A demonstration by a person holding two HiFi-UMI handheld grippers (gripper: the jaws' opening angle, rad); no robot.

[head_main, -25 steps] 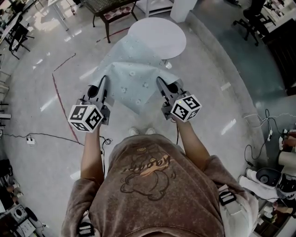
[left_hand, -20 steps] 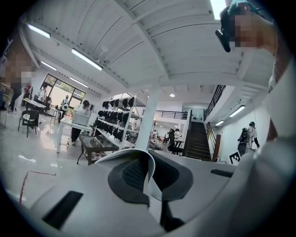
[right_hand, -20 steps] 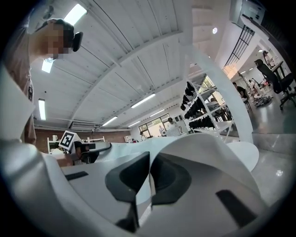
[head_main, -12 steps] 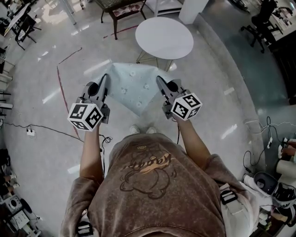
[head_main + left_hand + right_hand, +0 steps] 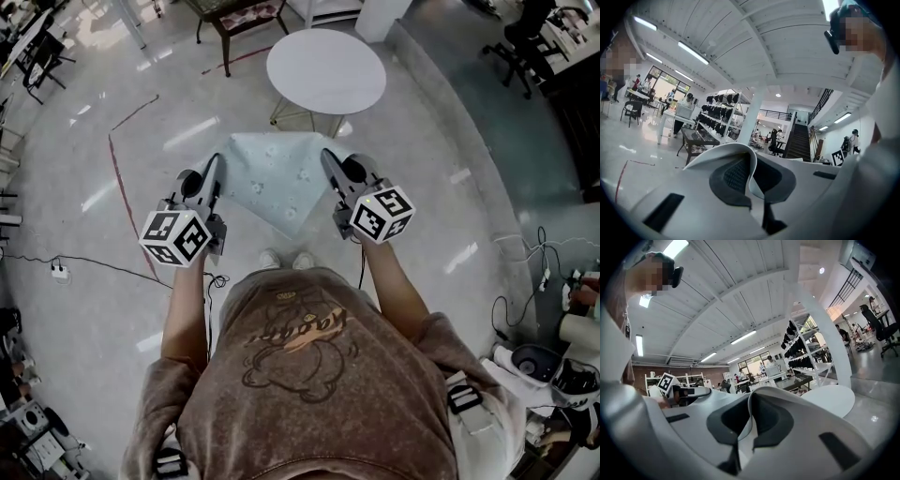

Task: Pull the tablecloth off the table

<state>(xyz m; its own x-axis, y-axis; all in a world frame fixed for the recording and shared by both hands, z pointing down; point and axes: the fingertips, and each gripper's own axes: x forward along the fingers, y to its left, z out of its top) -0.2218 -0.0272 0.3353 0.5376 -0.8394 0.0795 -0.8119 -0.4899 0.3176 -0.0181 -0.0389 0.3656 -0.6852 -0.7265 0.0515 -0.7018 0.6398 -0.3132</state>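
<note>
The left gripper (image 5: 214, 161) and the right gripper (image 5: 328, 157) are each pinching an upper corner of the pale mint tablecloth (image 5: 272, 178), jaws closed on the thin fabric. The cloth is hanging between them as a soft, downward-pointing triangle, faintly dotted with small raised motifs. It is off the round, smooth white table (image 5: 326, 70) standing beyond on the glossy grey floor (image 5: 112, 244). In the left gripper view, a thin curled fabric edge is sitting between the dark, mesh-textured pads (image 5: 736, 174).

Bright, even light falls from ceiling strip lamps (image 5: 691, 50). Their glare streaks the glossy floor (image 5: 94, 122) left of the round tabletop (image 5: 325, 70). Every view bulges and darkens toward its edges.
</note>
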